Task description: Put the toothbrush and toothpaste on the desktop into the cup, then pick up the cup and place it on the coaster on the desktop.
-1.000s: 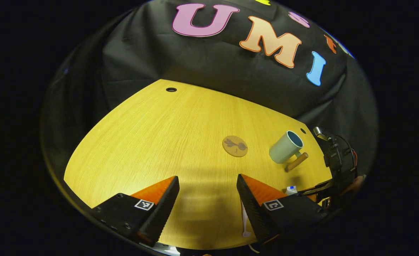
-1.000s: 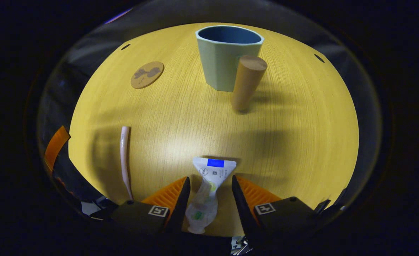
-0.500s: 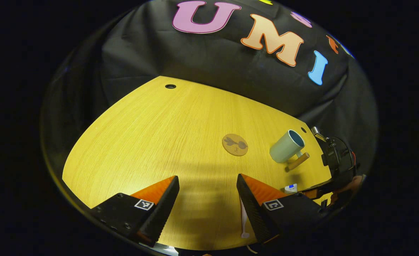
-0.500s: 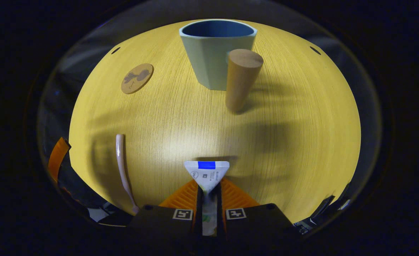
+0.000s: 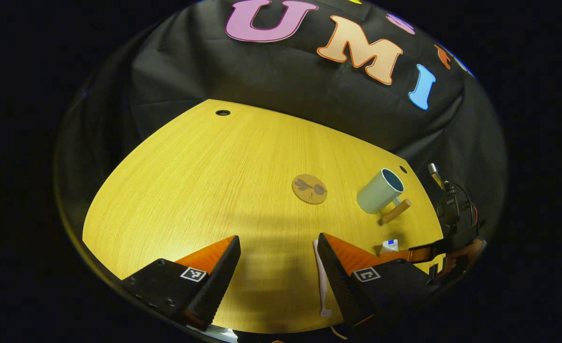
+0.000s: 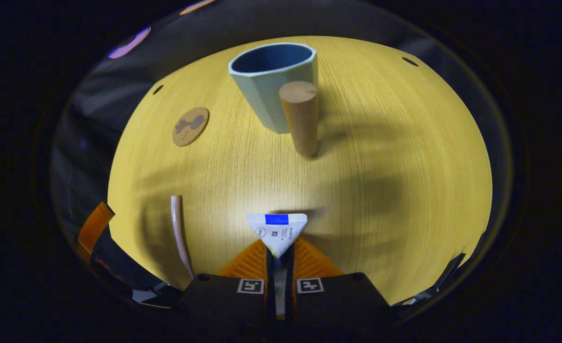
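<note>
A yellow wood-grain desktop (image 6: 404, 157) spreads wide under the lamps, its left half bare in the left gripper view, with small round holes near its far edge against the black cloth wall (image 5: 281, 85). A pale green cup (image 6: 269, 90) with a dark blue inside stands upright toward the far side, its round wooden handle (image 6: 301, 116) pointing at the right gripper's camera. The round brown coaster (image 6: 190, 126) lies flat to the cup's left, apart from it. The right gripper (image 6: 280, 255) is clenched on the white toothpaste (image 6: 277, 231) tube (blue band at its crimped end), which juts forward from between the fingers above the near part of the desktop. The left gripper (image 5: 277, 252) hangs released, fingers wide apart. The slim pale toothbrush (image 5: 321, 286) lies near the front edge, just beside that gripper's right-hand finger.
</note>
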Demonstrator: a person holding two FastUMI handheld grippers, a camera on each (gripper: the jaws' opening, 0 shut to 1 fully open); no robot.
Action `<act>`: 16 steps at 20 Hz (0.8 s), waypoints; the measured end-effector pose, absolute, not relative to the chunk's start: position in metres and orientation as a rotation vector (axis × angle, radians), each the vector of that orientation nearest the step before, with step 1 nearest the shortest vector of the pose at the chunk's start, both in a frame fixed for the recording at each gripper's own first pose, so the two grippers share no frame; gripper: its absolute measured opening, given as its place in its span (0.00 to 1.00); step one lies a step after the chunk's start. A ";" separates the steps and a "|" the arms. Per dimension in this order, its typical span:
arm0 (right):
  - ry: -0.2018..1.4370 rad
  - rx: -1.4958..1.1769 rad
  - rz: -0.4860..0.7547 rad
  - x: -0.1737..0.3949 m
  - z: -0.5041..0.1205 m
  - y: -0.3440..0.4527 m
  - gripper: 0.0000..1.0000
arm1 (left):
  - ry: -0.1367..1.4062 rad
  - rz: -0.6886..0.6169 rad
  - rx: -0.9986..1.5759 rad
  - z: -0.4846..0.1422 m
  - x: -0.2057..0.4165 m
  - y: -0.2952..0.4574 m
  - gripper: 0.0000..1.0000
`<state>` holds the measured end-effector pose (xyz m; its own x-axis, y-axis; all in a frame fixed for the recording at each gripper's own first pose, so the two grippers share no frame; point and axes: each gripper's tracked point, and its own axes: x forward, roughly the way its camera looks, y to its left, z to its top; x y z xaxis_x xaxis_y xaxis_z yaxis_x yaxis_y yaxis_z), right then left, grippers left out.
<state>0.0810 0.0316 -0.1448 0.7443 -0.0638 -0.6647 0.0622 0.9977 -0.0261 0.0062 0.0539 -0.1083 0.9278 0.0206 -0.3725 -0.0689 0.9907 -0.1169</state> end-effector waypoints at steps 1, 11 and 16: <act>0.697 0.000 -0.068 0.081 -0.141 0.031 0.08 | 0.384 0.038 -0.120 -0.110 0.005 0.054 0.95; 0.200 0.014 0.206 0.058 -0.015 0.090 0.08 | 0.484 0.041 -0.134 -0.134 0.005 0.049 0.95; -0.082 -0.041 0.297 0.061 0.082 0.106 0.07 | 0.506 0.089 -0.144 -0.140 0.000 0.047 0.95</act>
